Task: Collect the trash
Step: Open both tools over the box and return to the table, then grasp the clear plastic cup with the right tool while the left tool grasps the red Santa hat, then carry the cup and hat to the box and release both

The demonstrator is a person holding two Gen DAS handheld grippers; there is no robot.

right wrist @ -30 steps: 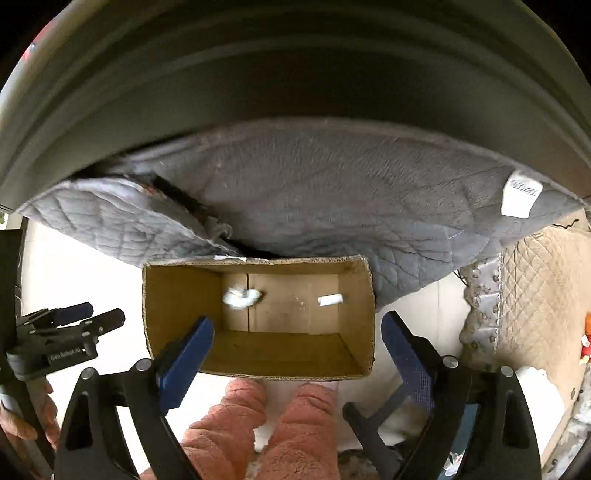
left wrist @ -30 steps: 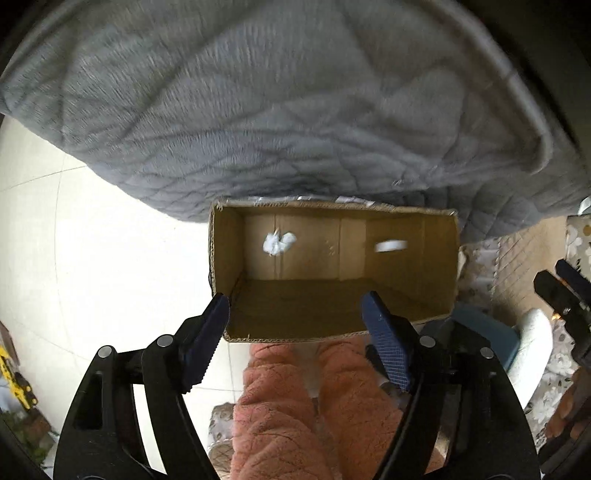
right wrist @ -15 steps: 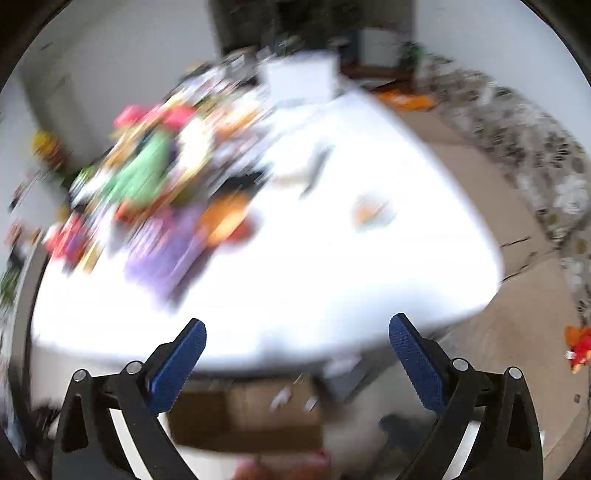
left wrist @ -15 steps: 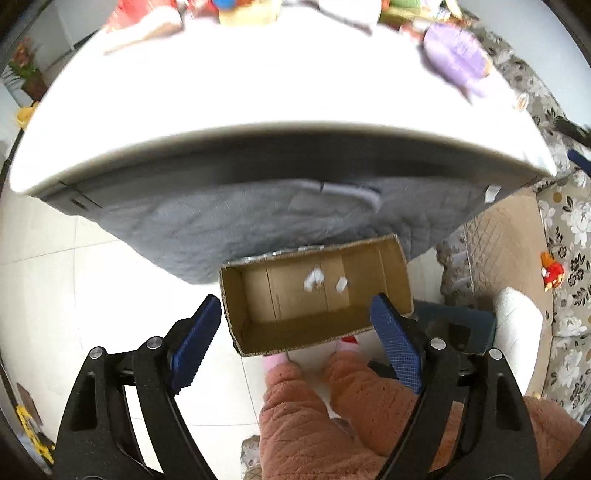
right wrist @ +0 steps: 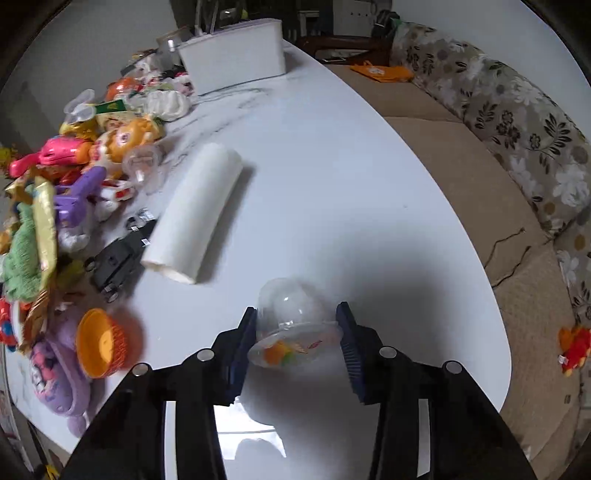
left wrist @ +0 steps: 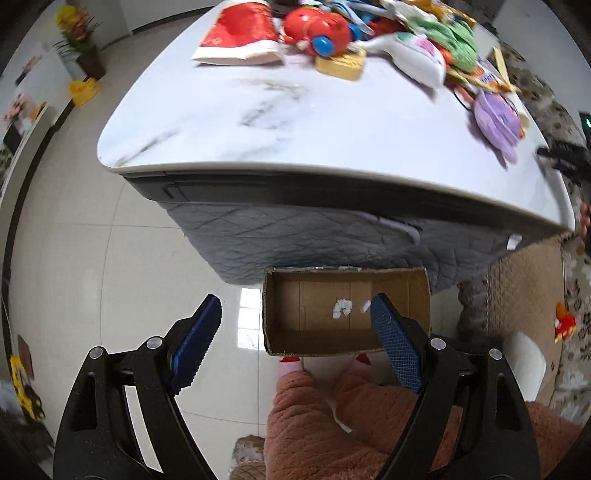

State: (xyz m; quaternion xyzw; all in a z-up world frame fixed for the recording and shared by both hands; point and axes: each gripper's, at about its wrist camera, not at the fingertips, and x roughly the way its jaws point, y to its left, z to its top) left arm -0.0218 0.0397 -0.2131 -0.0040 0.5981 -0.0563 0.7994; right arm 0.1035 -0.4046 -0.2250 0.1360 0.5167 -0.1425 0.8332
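The right tongs [right wrist: 297,341] are closed partway around a clear plastic cup [right wrist: 291,328] lying on its side on the white worktop [right wrist: 332,184], both blue pads [right wrist: 349,347] against its rim; whether it is lifted or resting on the surface cannot be told. The cup's film lid shows orange and green print, too blurred to read. Just left of it sits an orange cupcake liner [right wrist: 101,343], then a purple plush [right wrist: 59,380]. Further out lie a white paper roll [right wrist: 195,210], a black toy car [right wrist: 118,258] touching the roll's near end, a heap of bright toys [right wrist: 74,158] and a white bin [right wrist: 232,59]. A floral sofa [right wrist: 517,122] runs along the right.

The left tongs [left wrist: 295,339] hang wide open and hold nothing, aimed down over a cardboard box [left wrist: 345,310] on the tiled floor [left wrist: 110,277]. The box stands just in front of a grey quilted cover [left wrist: 314,236] under the worktop edge, with two white scraps [left wrist: 343,307] inside. The right pad overlaps the box's right part in view. Pink-trousered legs [left wrist: 351,417] show below the box. On the worktop above, a red packet [left wrist: 240,33] carries gold print, not readable.
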